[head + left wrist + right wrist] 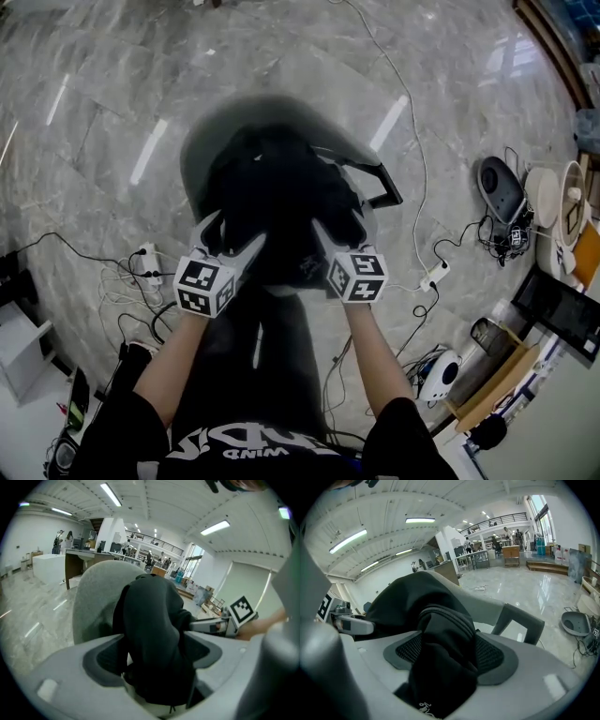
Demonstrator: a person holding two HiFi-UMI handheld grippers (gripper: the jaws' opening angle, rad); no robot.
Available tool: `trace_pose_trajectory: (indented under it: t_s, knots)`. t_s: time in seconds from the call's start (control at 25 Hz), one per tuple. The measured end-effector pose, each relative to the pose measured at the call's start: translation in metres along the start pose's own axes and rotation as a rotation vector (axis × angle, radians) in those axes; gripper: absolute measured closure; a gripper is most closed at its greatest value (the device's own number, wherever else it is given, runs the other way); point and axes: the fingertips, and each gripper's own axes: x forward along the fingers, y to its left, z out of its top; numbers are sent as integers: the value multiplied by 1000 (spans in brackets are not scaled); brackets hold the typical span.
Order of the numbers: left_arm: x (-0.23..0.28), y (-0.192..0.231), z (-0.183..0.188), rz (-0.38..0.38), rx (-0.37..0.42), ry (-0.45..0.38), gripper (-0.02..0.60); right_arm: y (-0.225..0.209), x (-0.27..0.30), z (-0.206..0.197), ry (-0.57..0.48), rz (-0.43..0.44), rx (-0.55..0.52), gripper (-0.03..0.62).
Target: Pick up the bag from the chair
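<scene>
Black bag (281,202) rests on grey chair (202,141), flanked by both grippers. Left gripper (230,244): jaws clenched on the bag's left fold. Right gripper (339,236): jaws clenched on its zippered fold. Both equally near; lift likely straight up.

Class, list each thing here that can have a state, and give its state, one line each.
bag: black, lying on the chair, pinched from both sides; cannot tell if lifted.
left claw: shut on the bag's fabric.
right claw: shut on the bag's fabric.
chair: grey, upright, carrying the bag.
</scene>
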Motion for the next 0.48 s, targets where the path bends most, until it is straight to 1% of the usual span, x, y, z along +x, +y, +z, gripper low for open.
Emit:
trace_pose_trajectory:
  t_s: [0.12, 0.24, 0.32, 0.4, 0.48]
  knots:
    - [12, 9, -6, -9, -24, 13, 196, -8, 18, -4, 4, -12, 6, 249]
    - [20, 11, -13, -21, -37, 23, 208, -13, 27, -11, 21, -13, 1, 277]
    - [22, 11, -15, -29, -49, 23, 246, -15, 30, -13, 40, -16, -12, 303]
    - [21, 11, -13, -44, -71, 17, 286, -15, 31, -14, 63, -20, -29, 367]
    - [19, 10, -11, -65, -96, 19, 326, -13, 28, -15, 79, -19, -38, 405]
